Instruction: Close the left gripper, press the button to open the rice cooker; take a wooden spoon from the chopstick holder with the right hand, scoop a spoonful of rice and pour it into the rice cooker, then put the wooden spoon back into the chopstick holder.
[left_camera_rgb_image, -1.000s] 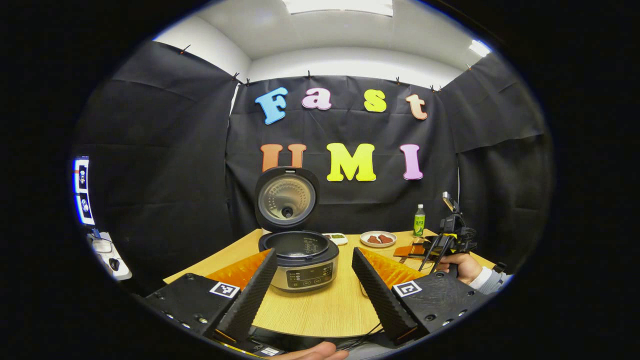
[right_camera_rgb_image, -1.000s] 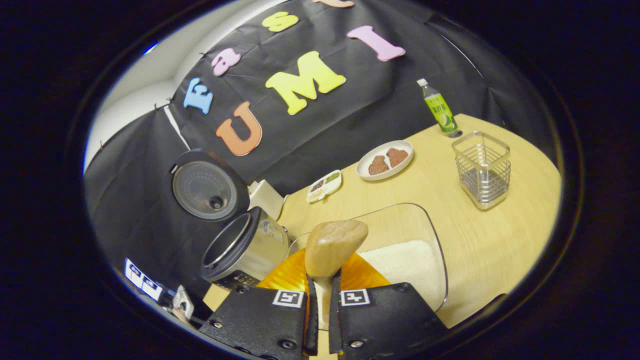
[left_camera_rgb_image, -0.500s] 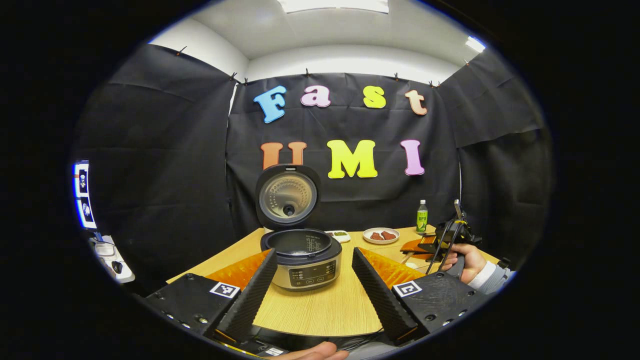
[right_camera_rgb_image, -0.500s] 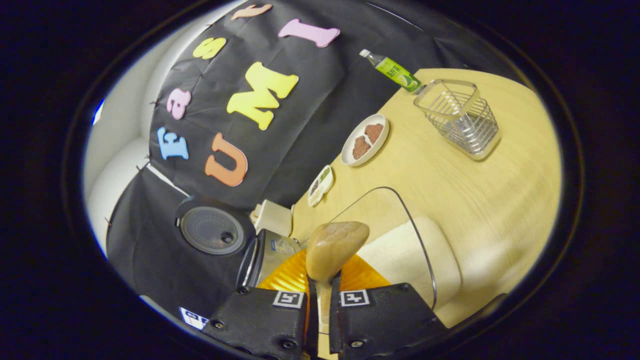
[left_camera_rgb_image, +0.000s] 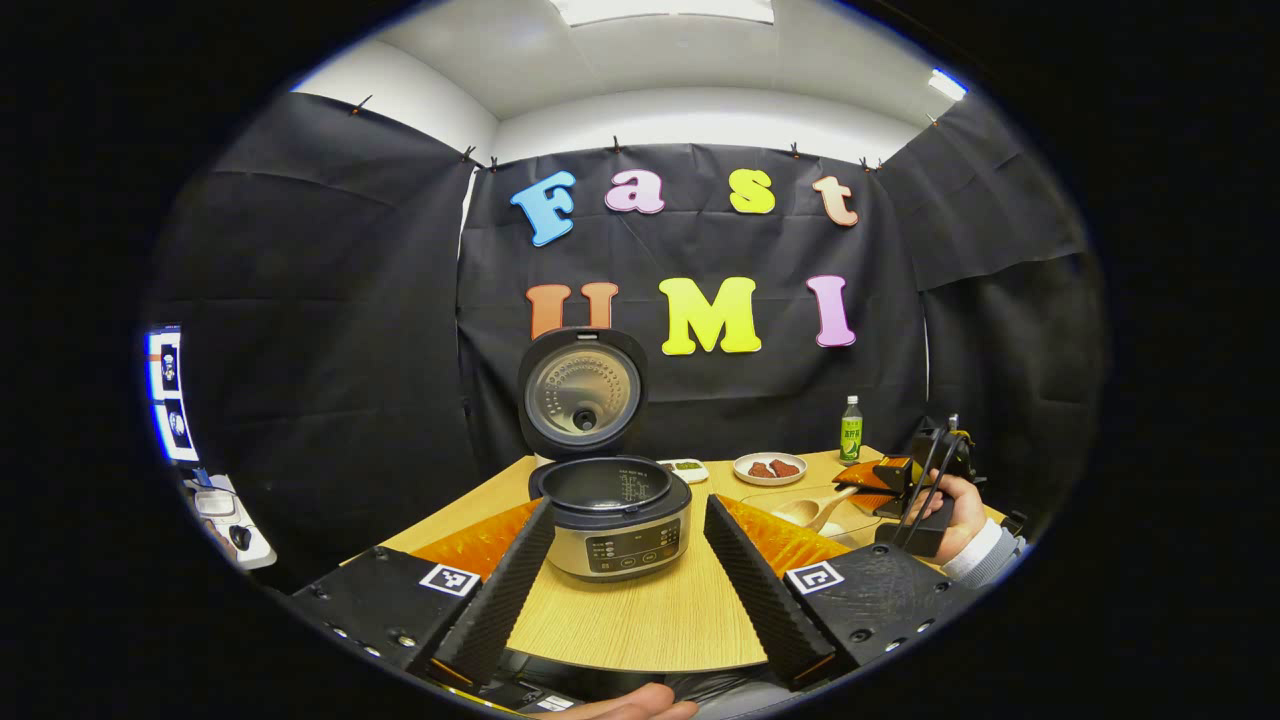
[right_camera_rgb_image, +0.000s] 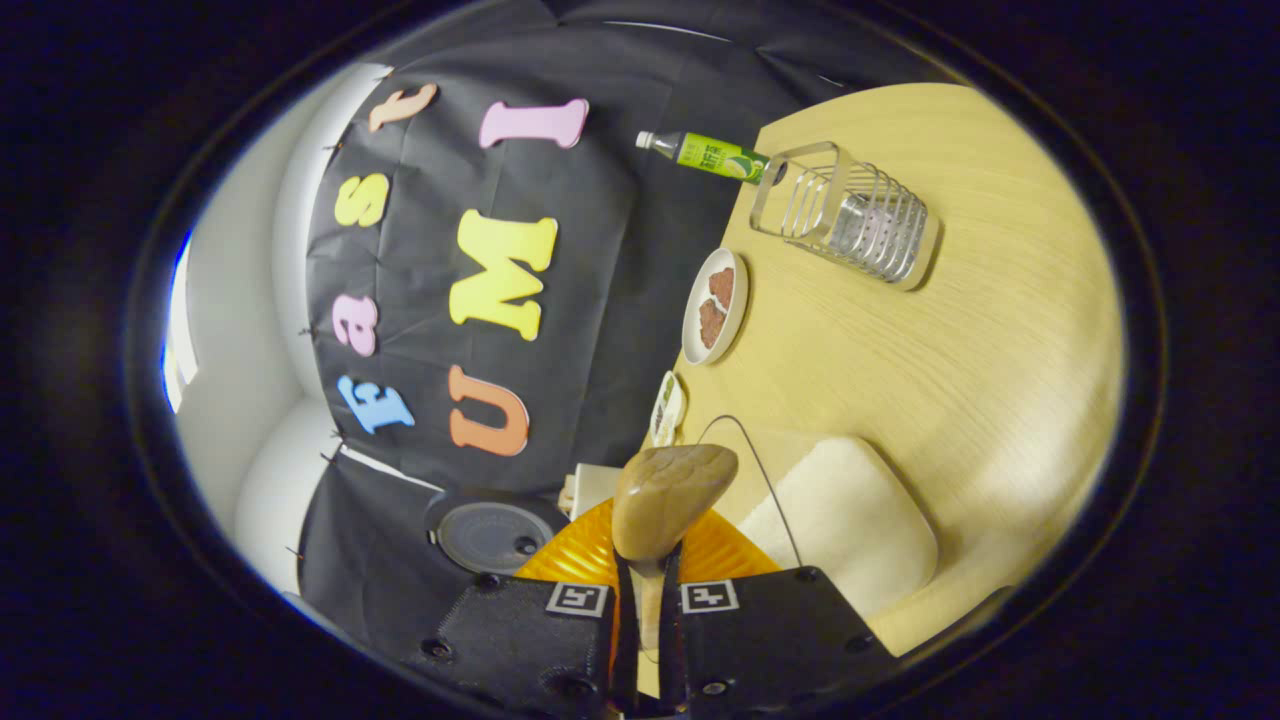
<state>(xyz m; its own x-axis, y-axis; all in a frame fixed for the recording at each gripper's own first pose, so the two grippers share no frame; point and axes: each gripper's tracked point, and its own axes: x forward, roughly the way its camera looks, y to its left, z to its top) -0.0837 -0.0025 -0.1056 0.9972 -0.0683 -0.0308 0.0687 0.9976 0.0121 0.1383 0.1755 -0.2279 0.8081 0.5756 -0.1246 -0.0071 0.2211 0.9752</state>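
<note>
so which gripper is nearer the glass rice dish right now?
Right. The right gripper, shut on the wooden spoon, is tilted right above the glass rice dish. The left gripper is open, back at the table's near edge facing the rice cooker.

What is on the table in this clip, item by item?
Silver rice cooker: one, lid up, table's left.
Clear glass rice dish: one, white rice, near edge.
Wooden spoon: one, tan, over dish.
Wire chopstick holder: one, silver, far right.
White plate: one, brown pieces, by wall.
Small white tray: one, beside plate.
Green bottle: one, back.
Left gripper: open, facing cooker.
Right gripper: shut on spoon.
</note>
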